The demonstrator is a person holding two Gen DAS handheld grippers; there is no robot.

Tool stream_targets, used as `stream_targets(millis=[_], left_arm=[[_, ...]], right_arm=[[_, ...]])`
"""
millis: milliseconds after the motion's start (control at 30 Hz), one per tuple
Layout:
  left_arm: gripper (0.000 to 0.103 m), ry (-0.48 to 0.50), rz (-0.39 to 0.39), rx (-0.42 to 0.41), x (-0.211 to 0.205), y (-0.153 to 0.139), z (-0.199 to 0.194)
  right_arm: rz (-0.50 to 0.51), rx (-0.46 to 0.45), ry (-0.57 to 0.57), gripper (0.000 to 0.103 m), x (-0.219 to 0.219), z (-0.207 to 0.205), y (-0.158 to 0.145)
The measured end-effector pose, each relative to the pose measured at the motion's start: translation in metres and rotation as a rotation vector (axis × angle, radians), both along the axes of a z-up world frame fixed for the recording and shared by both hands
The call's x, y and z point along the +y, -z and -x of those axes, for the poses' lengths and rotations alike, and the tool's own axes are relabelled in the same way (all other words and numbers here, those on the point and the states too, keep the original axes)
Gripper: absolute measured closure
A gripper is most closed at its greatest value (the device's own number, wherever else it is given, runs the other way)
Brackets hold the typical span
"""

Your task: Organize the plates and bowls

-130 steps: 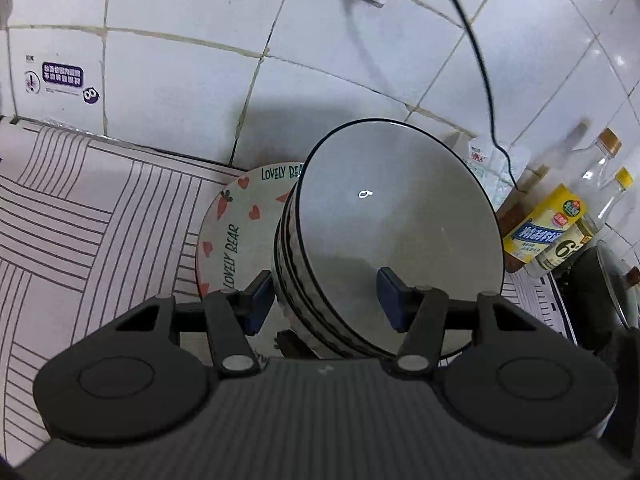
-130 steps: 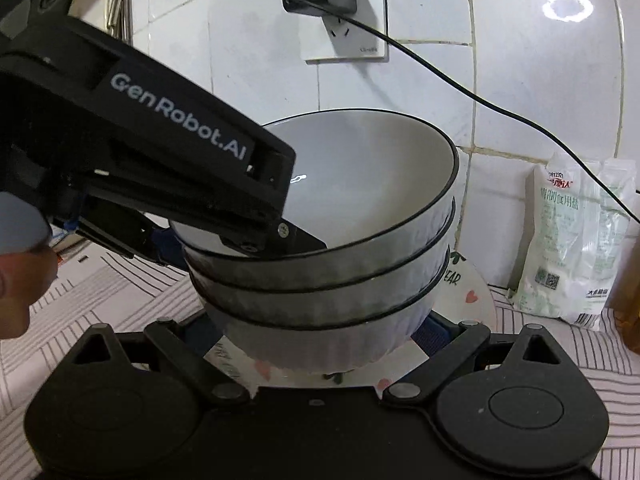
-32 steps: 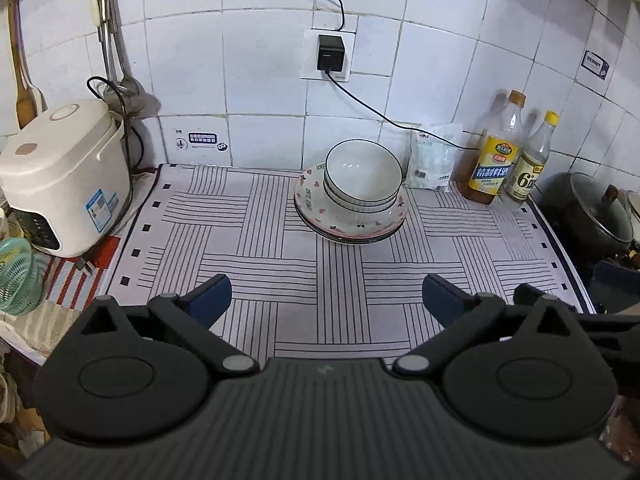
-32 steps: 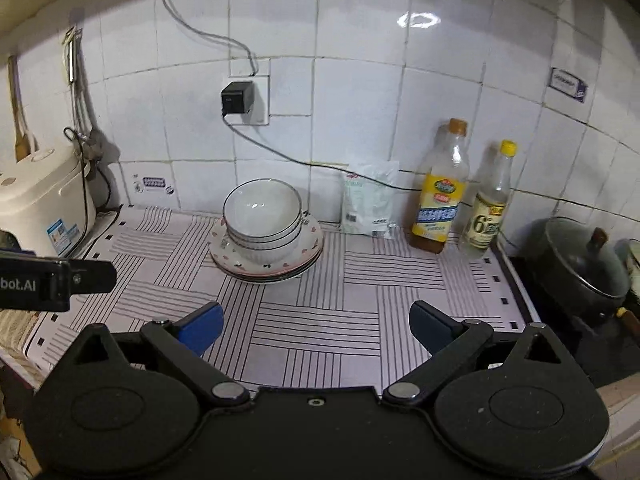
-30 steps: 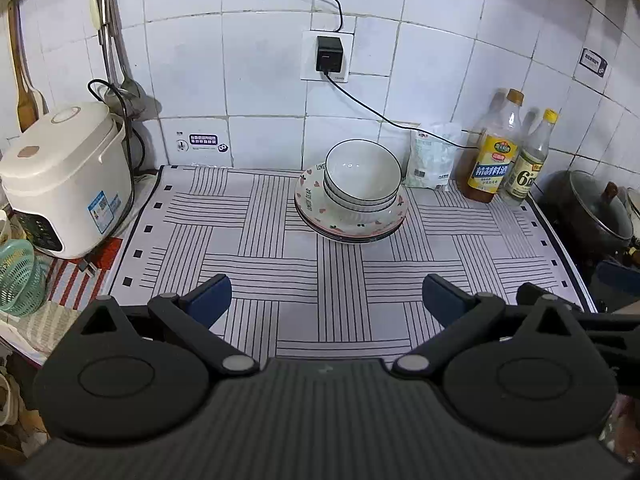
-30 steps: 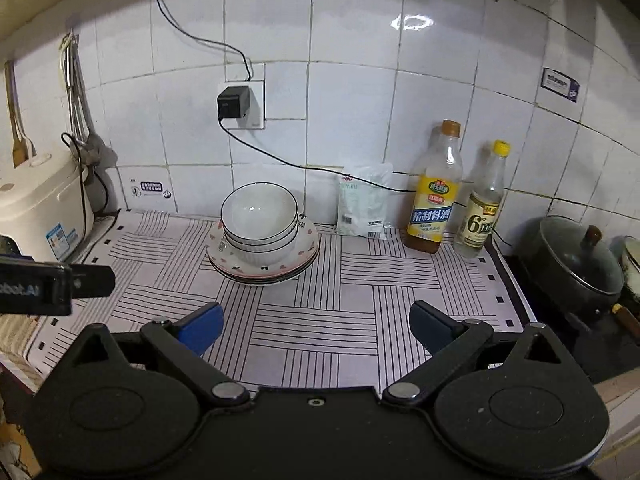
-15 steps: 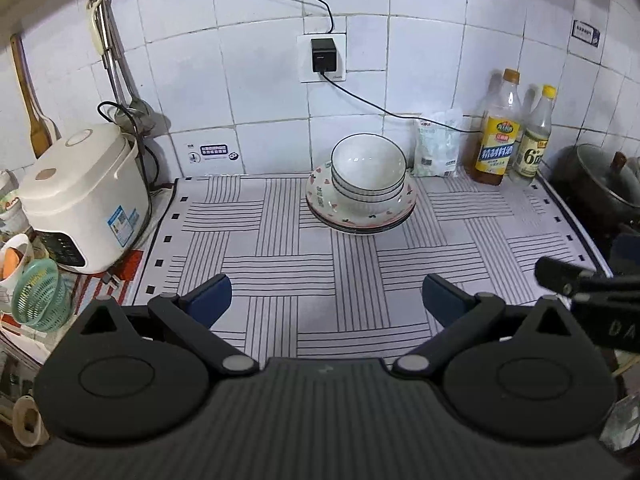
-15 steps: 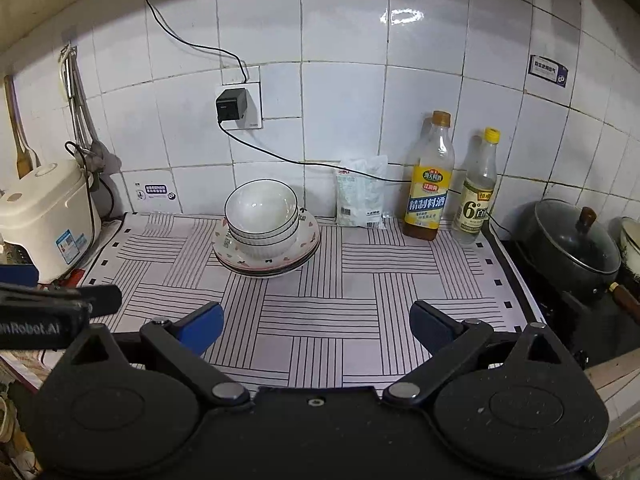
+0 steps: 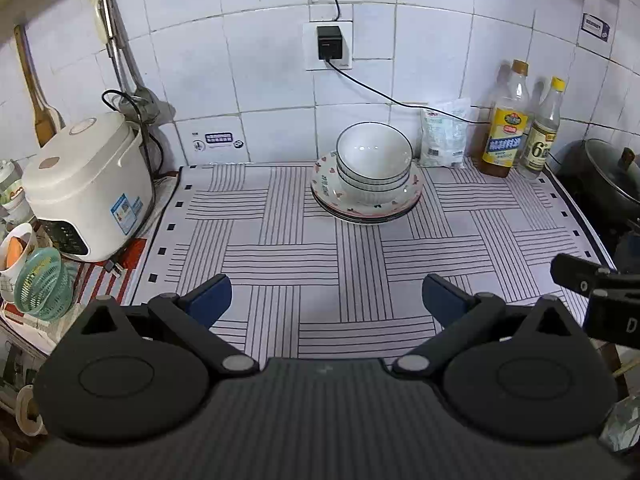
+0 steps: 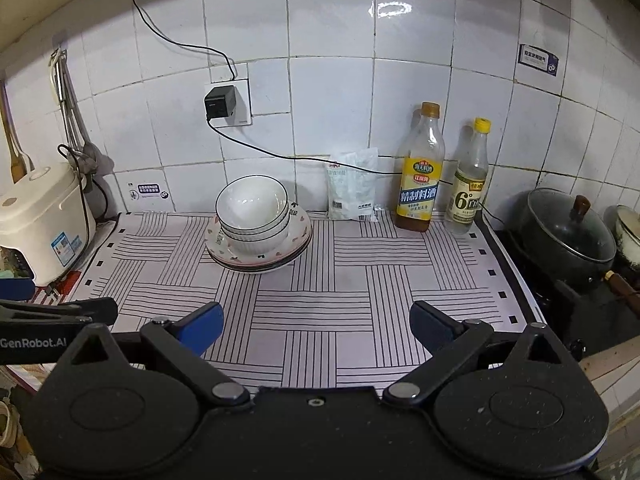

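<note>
The bowls sit nested one inside another, white with dark rims, and they rest in the middle of the stacked plates, whose heart-patterned rims show all round beneath them; the whole pile stands at the far side of the striped mat, close to the tiled wall and a little right of centre in the left wrist view. Stacking by kind, wide plates below and bowls above, keeps the pile low and steady and takes up one small patch of counter, which suggests the sorting is done or nearly so. Just right of the pile a white packet leans on the wall, then two bottles farther right, apart from the plates. A rice cooker stands at the far left, off the mat, and a lidded pot sits on the stove at the right. The left gripper hangs over the near edge of the mat with its blue-padded tongs spread wide and nothing between them; the right gripper is likewise spread and empty, well apart from the pile. Both being empty and clear of the crockery fits a finished placement rather than a pending grasp.
</note>
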State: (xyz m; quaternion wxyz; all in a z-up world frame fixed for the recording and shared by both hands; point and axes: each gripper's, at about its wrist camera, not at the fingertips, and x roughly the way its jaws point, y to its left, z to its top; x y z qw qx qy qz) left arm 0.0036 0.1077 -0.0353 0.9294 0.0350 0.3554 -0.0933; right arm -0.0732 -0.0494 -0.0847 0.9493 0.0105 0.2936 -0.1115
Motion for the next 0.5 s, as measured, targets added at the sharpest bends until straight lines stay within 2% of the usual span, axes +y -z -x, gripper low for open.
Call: stream_targets(millis=[100, 200, 500], left_arm=[[0.000, 0.003, -0.009, 0.000, -0.0013, 0.0000, -0.0006], [0.000, 0.011, 0.017, 0.019, -0.0014, 0.0007, -0.0013], [0.000, 0.015, -0.002, 0.019, -0.0076, 0.0040, 0.0005]], right_arm=[[-0.009, 0.000, 0.001, 0.002, -0.0027, 0.0001, 0.0021], [-0.012, 0.002, 0.005, 0.002, -0.0048, -0.0008, 0.0033], [-0.005, 0.004, 0.016, 0.002, -0.0090, -0.0013, 0.0053]])
